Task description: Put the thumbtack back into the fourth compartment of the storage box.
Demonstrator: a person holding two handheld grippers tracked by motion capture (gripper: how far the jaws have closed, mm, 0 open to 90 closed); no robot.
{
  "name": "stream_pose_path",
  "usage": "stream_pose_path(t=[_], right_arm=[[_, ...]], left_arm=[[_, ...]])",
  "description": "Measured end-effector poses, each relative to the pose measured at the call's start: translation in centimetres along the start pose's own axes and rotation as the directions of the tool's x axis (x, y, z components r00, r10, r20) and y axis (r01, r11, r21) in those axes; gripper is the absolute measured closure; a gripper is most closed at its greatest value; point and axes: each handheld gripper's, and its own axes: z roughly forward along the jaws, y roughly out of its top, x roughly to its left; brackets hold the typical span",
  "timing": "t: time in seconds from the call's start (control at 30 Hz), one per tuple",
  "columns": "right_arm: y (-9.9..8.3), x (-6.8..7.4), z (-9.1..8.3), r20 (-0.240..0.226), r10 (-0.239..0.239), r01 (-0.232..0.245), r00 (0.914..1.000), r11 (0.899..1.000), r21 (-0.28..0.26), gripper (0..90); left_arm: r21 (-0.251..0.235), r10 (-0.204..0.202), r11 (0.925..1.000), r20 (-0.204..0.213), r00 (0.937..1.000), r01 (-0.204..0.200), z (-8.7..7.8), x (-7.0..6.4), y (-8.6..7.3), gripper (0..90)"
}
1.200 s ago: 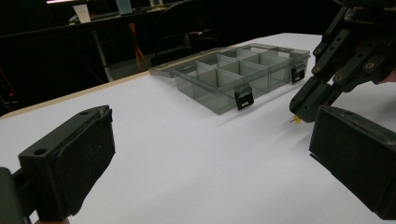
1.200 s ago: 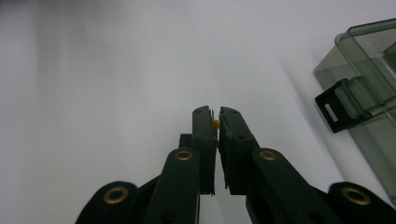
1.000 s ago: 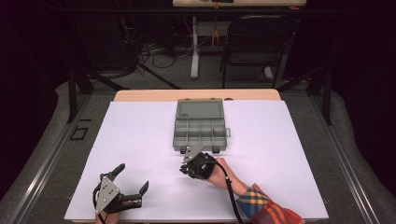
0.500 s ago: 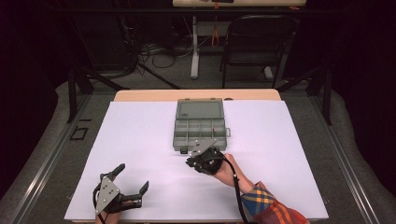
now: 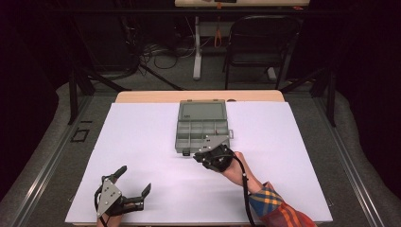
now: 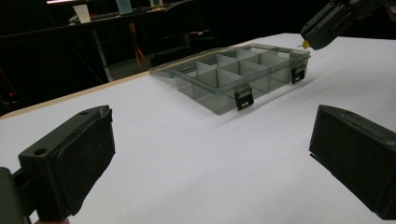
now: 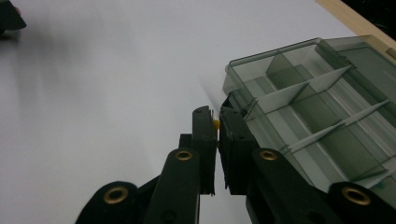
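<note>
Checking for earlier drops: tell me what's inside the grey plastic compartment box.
The grey plastic compartment box shows only white dividers; its visible cells look bare. The right tool, holding a small yellow piece, covers the near corner.

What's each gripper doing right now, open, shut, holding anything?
Left gripper: open, holding nothing, low over the white table sheet.
Right gripper: shut on a small yellow piece, beside the grey plastic compartment box.

My right gripper (image 7: 216, 125) reaches forward with its jaws pinched nearly together; my left gripper (image 5: 124, 191) rests low, jaws spread wide.
</note>
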Motion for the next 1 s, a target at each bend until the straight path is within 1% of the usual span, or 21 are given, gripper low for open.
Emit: stream_pose_path(t=[0.07,0.17,0.23,0.37,0.43,0.47,0.53,0.63,0.73,0.77,0.83,0.9,0.93,1.0], right_arm=[[0.1,-0.3,-0.4,0.016,0.005,-0.005,0.9999,1.000,-0.012,85.4],[0.2,-0.6,-0.7,0.028,0.016,-0.016,0.9995,1.000,-0.015,85.5],[0.2,-0.7,-0.8,0.029,0.015,-0.014,0.9995,1.000,-0.017,85.5],[0.4,-1.2,-1.2,0.052,0.022,-0.021,0.9984,0.999,-0.030,85.5],[0.3,-1.3,-1.3,0.053,0.024,-0.023,0.9983,0.999,-0.033,85.5],[0.3,-1.5,-1.4,0.063,0.031,-0.029,0.9976,0.999,-0.035,85.5],[0.3,-1.6,-1.4,0.064,0.030,-0.028,0.9975,0.999,-0.034,85.5],[0.3,-1.7,-1.5,0.076,0.036,-0.034,0.9965,0.999,-0.036,85.4],[0.4,-1.9,-1.5,0.088,0.033,-0.030,0.9956,0.999,-0.035,85.4],[0.5,-2.1,-1.5,0.099,0.036,-0.033,0.9944,0.999,-0.034,85.4],[0.5,-2.2,-1.5,0.101,0.036,-0.033,0.9942,0.999,-0.033,85.5],[0.6,-2.5,-1.6,0.110,0.043,-0.039,0.9930,0.999,-0.033,85.5],[0.6,-2.8,-1.6,0.124,0.046,-0.042,0.9912,0.999,-0.033,85.4],[0.7,-2.9,-1.7,0.129,0.047,-0.043,0.9906,0.999,-0.034,85.4]], left_arm=[[0.000,-0.001,1.0000,0.000,1.0000,0.001,0.0,0.0,0.0,0.1],[-0.001,-0.003,1.0000,-0.001,1.0000,0.003,-0.1,0.0,0.0,0.1],[-0.002,-0.004,1.0000,-0.004,1.0000,0.004,-0.1,0.0,0.0,0.1],[-0.001,-0.003,1.0000,-0.005,1.0000,0.003,-0.2,0.0,0.0,0.1],[0.000,-0.003,1.0000,-0.006,1.0000,0.003,-0.2,0.0,0.0,0.1],[-0.001,-0.006,1.0000,-0.006,1.0000,0.006,-0.2,0.0,0.0,0.1],[-0.002,-0.007,1.0000,-0.007,1.0000,0.007,-0.3,0.0,0.0,0.1],[0.000,-0.002,1.0000,-0.005,1.0000,0.002,-0.2,0.0,0.0,0.1],[0.000,-0.003,1.0000,-0.005,1.0000,0.003,-0.3,0.0,0.0,0.1],[0.000,-0.002,1.0000,-0.006,1.0000,0.002,-0.2,0.0,0.0,0.1],[0.000,-0.003,1.0000,-0.006,1.0000,0.003,-0.3,0.0,0.0,0.1],[-0.001,-0.006,1.0000,-0.008,0.9999,0.006,-0.3,0.0,0.0,0.1],[0.000,-0.006,1.0000,-0.009,0.9999,0.006,-0.3,0.0,0.0,0.1],[0.000,-0.006,1.0000,-0.009,0.9999,0.006,-0.3,0.0,0.0,0.1]])
